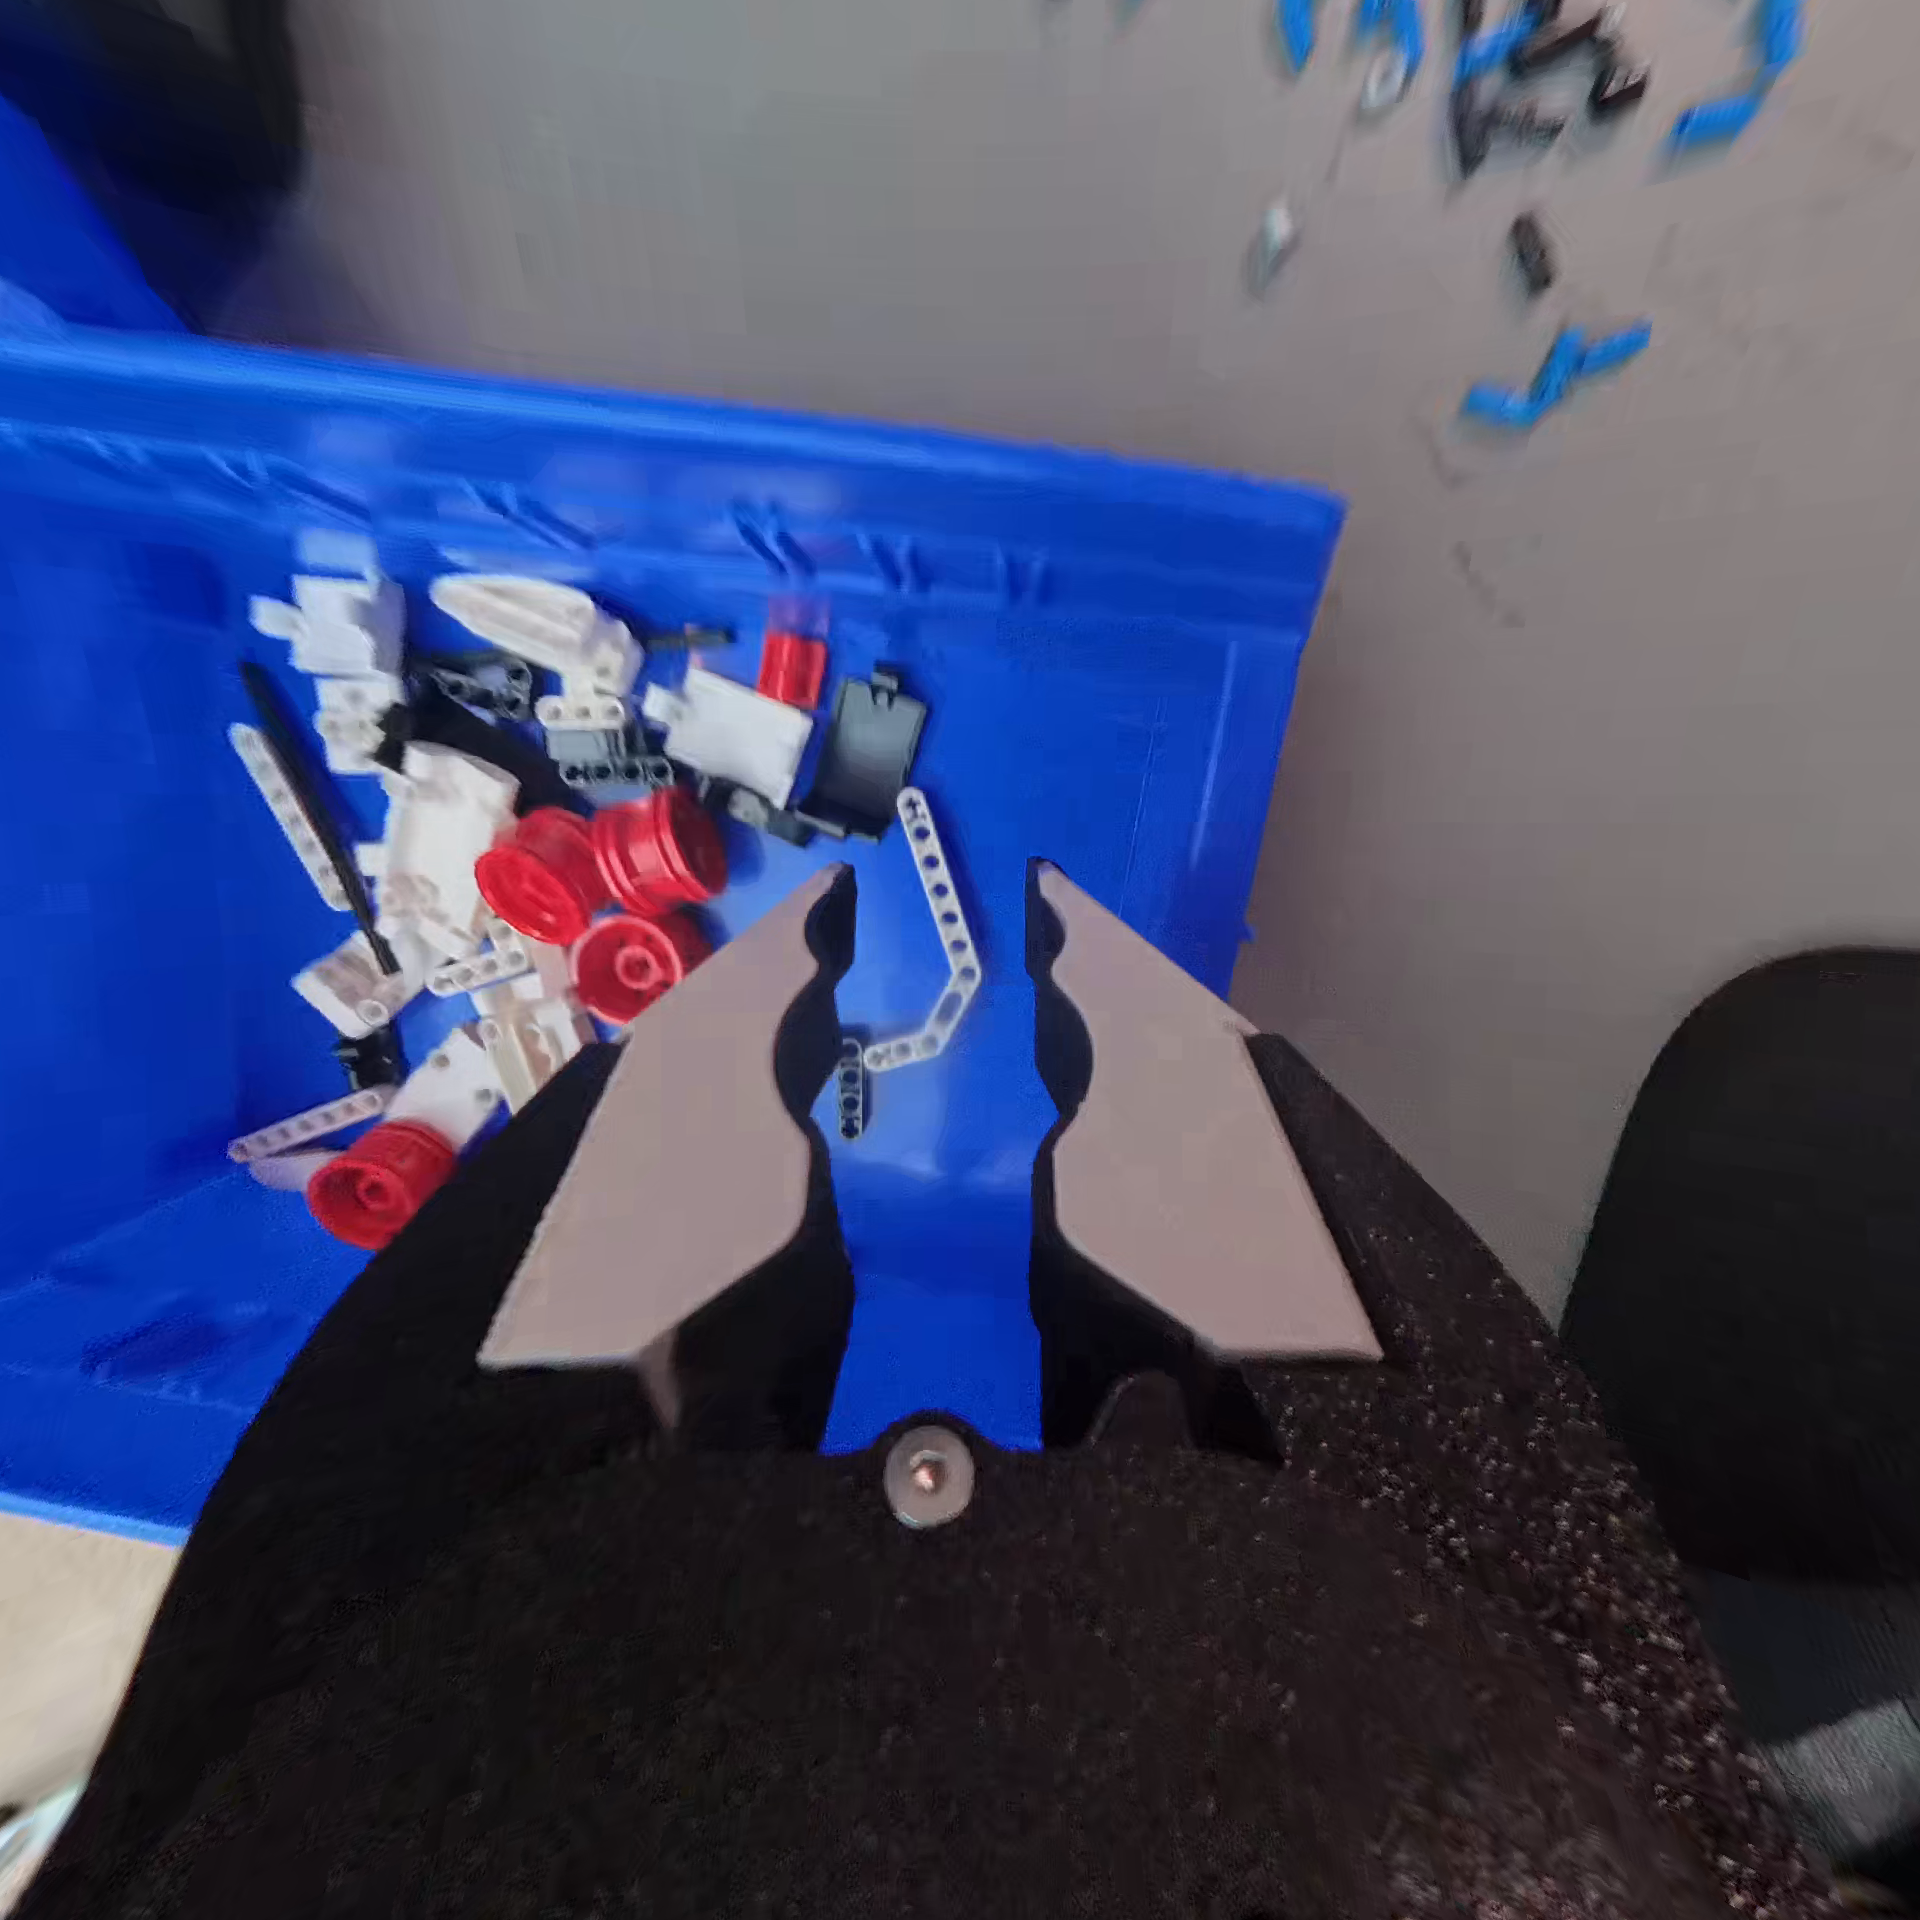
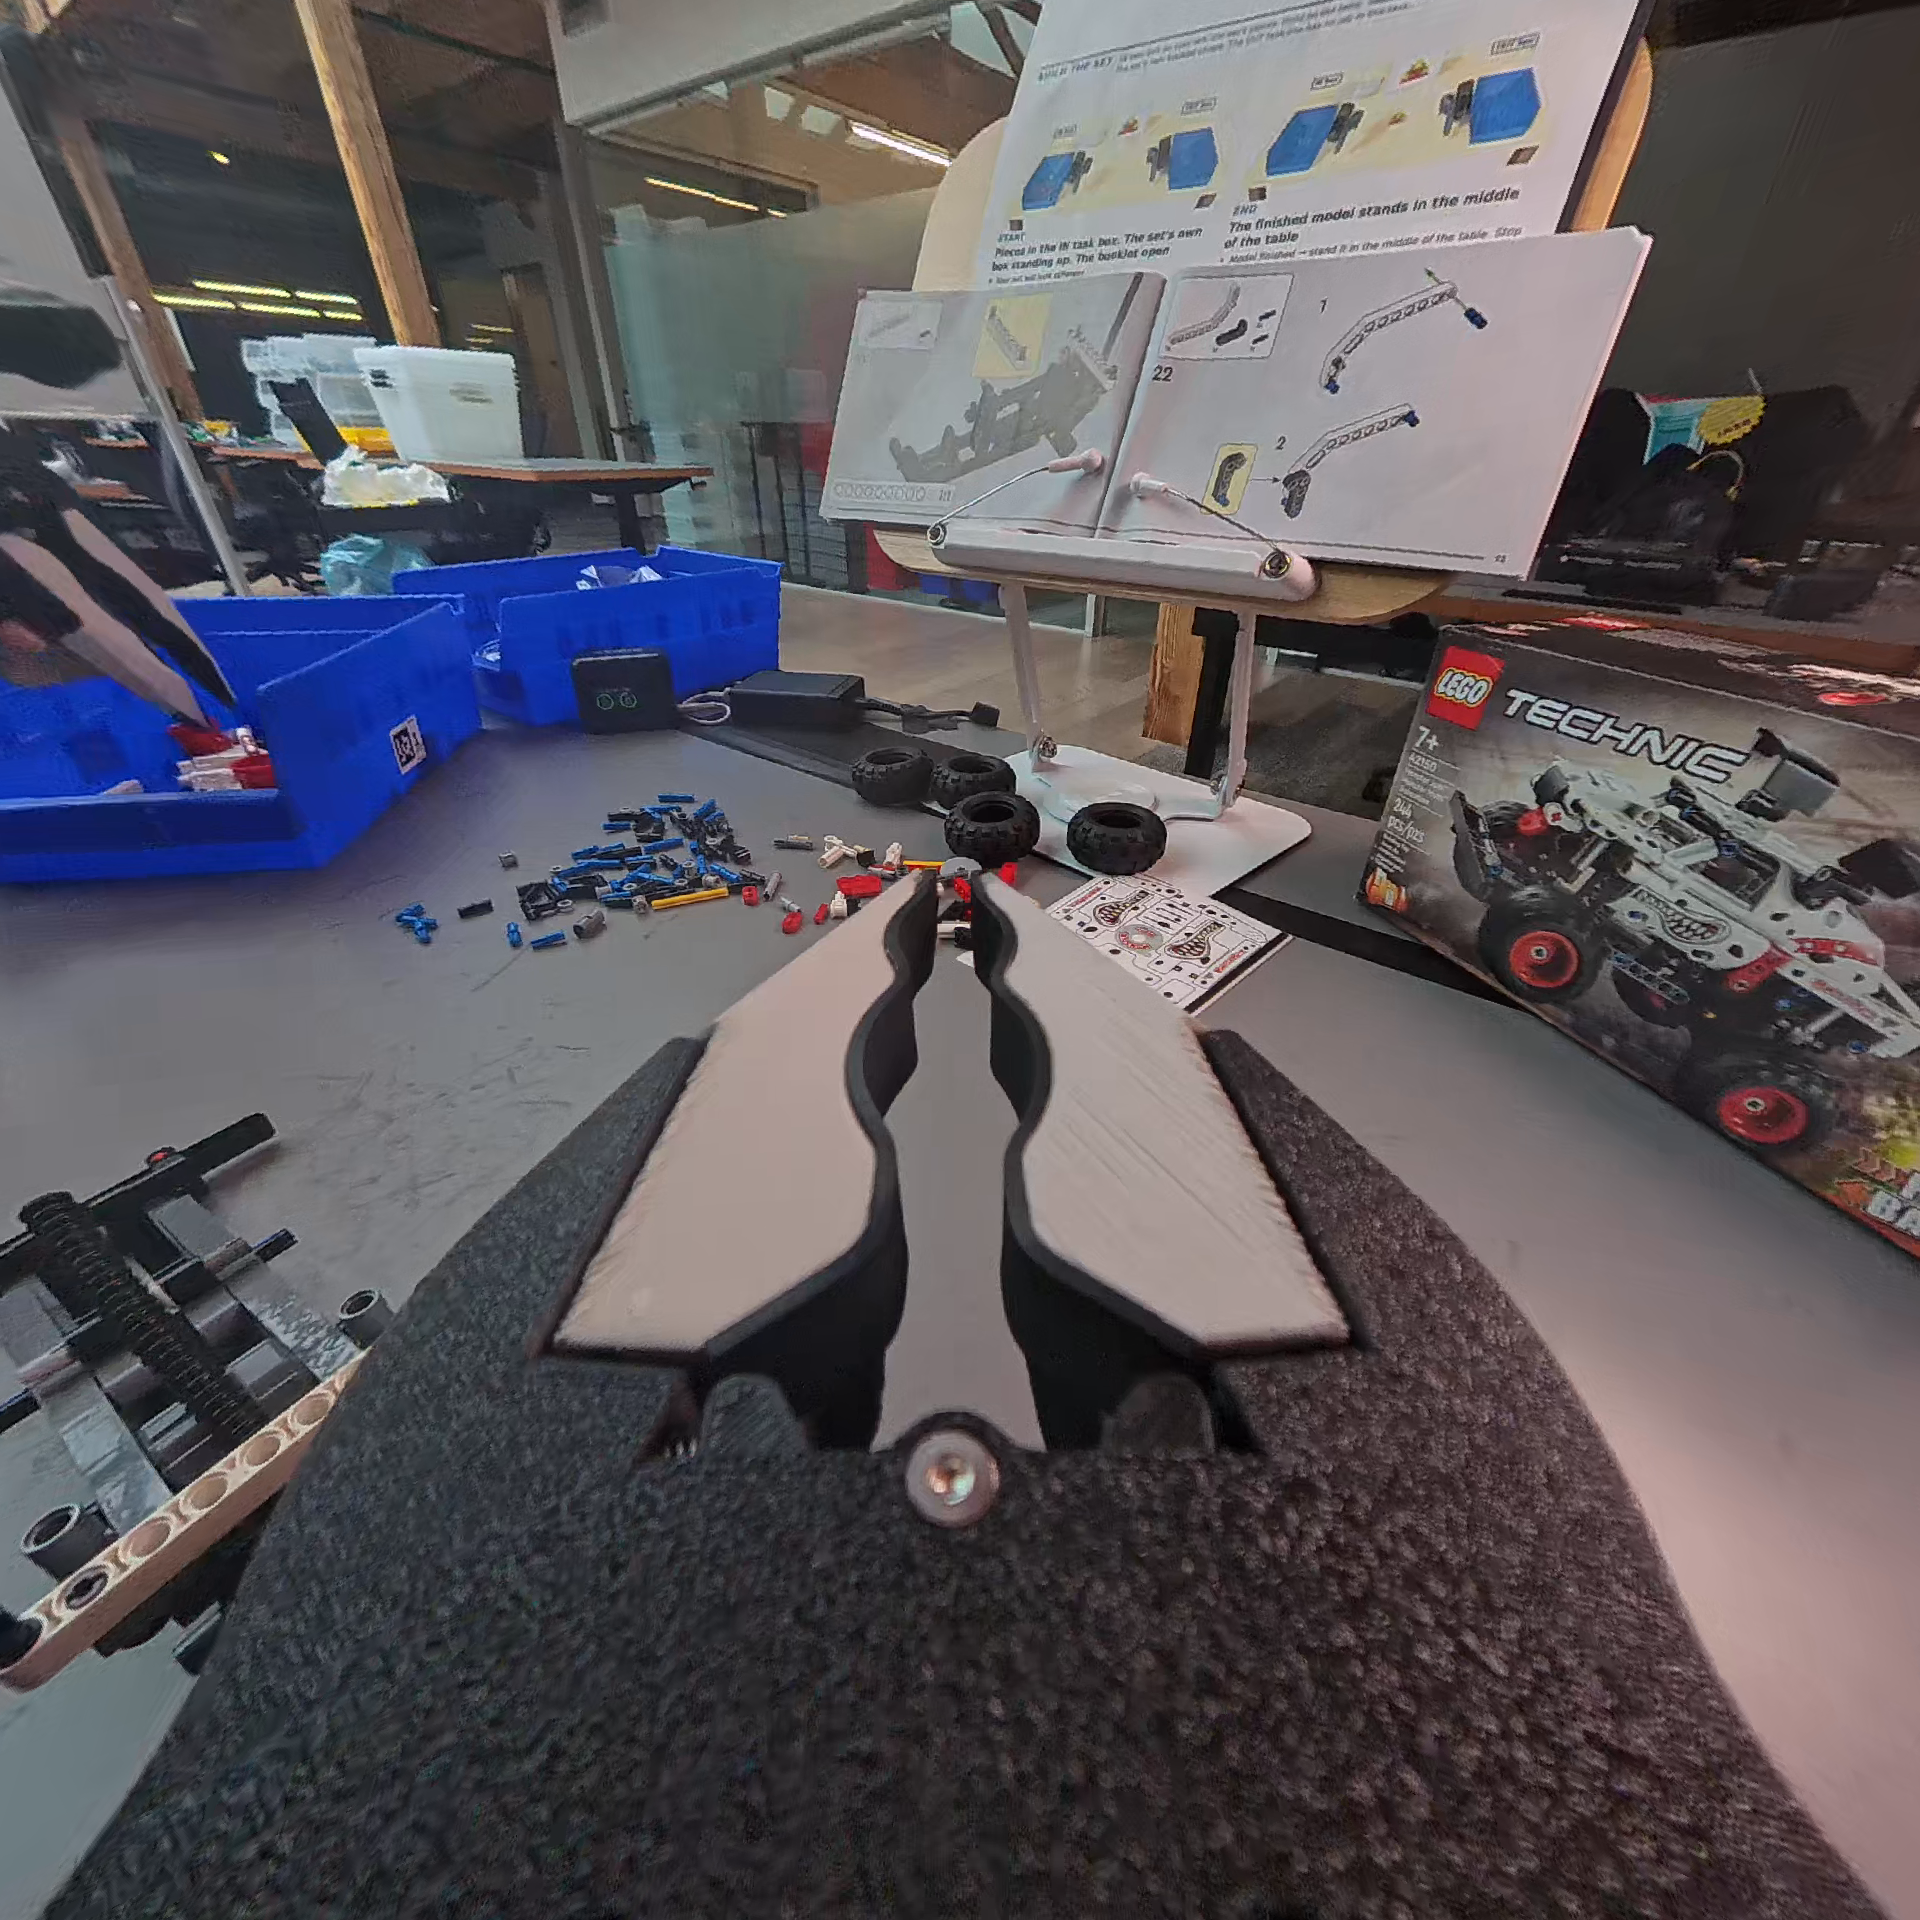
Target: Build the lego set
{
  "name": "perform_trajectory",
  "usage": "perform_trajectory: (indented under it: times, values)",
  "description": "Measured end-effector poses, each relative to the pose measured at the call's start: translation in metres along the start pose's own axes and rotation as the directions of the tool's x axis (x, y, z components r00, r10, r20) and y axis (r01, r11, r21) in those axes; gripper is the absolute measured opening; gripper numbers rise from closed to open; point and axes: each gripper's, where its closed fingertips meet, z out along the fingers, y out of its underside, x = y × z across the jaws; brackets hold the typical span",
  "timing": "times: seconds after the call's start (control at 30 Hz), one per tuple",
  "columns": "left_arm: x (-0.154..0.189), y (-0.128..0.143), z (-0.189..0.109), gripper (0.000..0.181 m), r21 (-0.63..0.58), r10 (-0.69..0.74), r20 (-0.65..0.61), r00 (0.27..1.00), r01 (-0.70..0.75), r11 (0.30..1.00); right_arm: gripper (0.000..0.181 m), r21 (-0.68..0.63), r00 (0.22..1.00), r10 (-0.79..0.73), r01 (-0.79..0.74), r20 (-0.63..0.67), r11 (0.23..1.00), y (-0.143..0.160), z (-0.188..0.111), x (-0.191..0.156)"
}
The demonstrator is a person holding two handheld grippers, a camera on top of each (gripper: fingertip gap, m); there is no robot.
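Observation:
My left gripper (image 1: 945, 875) is open and empty, held over the blue bin (image 1: 1122, 644). The bin holds red wheel hubs (image 1: 608, 868), white panels (image 1: 447, 821) and black parts. A white bent beam (image 1: 954, 940) lies on the bin floor just beyond the fingertips, next to a short black beam (image 1: 852, 1086). My right gripper (image 2: 953, 883) is almost shut with only a narrow gap, holds nothing and hovers above the grey table (image 2: 416, 1039). A partly built dark chassis (image 2: 135, 1403) lies at its lower left. The left gripper (image 2: 156, 665) also shows over the bin (image 2: 343, 727) in the right wrist view.
Small blue, black and red pieces (image 2: 644, 862) are scattered mid-table. Several black tyres (image 2: 992, 826) sit by the white stand holding the open booklet (image 2: 1247, 416). A sticker sheet (image 2: 1164, 935) and the set's box (image 2: 1683, 883) lie right. A second blue bin (image 2: 623, 623) stands behind. The gap from one gripper's tips to the other's is roughly 50 cm.

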Motion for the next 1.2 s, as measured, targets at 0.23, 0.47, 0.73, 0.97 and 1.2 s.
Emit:
perform_trajectory:
  times: [0.23,0.47,0.73,0.97,1.2]
  values:
    - [0.003,0.042,0.047,0.032,-0.258,0.013,-0.064,0.998,-0.030,0.966,0.005,0.002,1.000,-0.013,0.013,0.005,1.000,0.000,-0.001,0.000]
    - [-0.005,0.034,0.033,0.008,-0.242,0.047,0.001,0.999,-0.045,0.969,0.005,0.021,1.000,-0.027,0.027,0.005,0.999,-0.007,-0.005,0.000]
    - [0.140,-0.058,-0.044,0.008,0.099,0.378,-0.103,0.920,-0.368,0.924,0.009,-0.087,0.935,-0.152,0.189,0.322,0.978,0.001,-0.021,-0.042]
    - [0.240,-0.082,0.038,0.008,0.074,0.528,-0.323,0.786,-0.535,0.842,0.057,-0.284,0.817,-0.081,0.289,0.571,0.914,0.039,-0.051,-0.079]
    - [0.270,-0.096,0.079,0.008,0.063,0.556,-0.386,0.736,-0.580,0.812,0.094,-0.395,0.703,-0.077,0.483,0.707,0.782,0.082,-0.055,-0.132]
